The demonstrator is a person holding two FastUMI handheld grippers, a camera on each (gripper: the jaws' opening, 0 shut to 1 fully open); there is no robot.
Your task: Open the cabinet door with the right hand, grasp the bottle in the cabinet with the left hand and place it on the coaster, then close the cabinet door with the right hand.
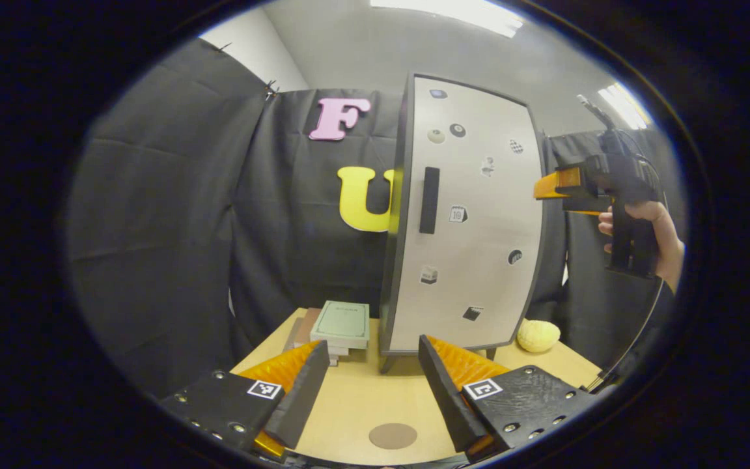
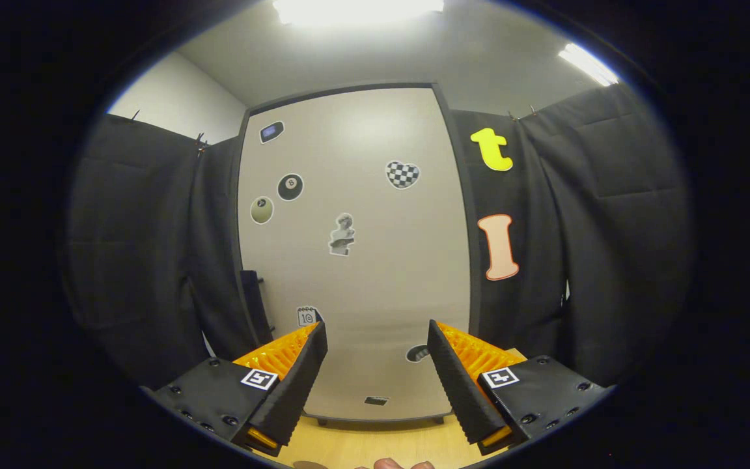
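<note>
Nearest the lens in the left gripper view, the left claw (image 1: 368,384) hangs low over the tabletop (image 1: 355,397), its two fingers spread wide with nothing between them, aimed at the foot of the cabinet. Just ahead of the claw, between the fingers, a round brown coaster (image 1: 392,436) lies flat on the pale wood. Farther back on the left, a small stack of books (image 1: 339,326) sits with a green-covered one on top, just beside the cabinet's left side. The cabinet (image 1: 391,221) stands upright, its long axis vertical, with its pale door (image 1: 472,221) shut and dotted with stickers; a dark vertical handle (image 1: 429,200) sits near the door's left edge. A yellow sponge-like lump (image 1: 538,335) rests on the tabletop by the cabinet's lower right corner. At the far right, a hand (image 1: 642,234) holds the right claw (image 1: 547,189) raised at about handle height, level, pointing left toward the door's right edge; from this side I cannot tell how its fingers stand.

From the right gripper view, the right claw (image 2: 375,365) is spread apart and empty, facing the door (image 2: 355,247) squarely, the handle (image 2: 254,306) off to its left. Black cloth walls the booth; a grey ceiling with strip lights runs overhead. The bottle is hidden behind the closed door.
</note>
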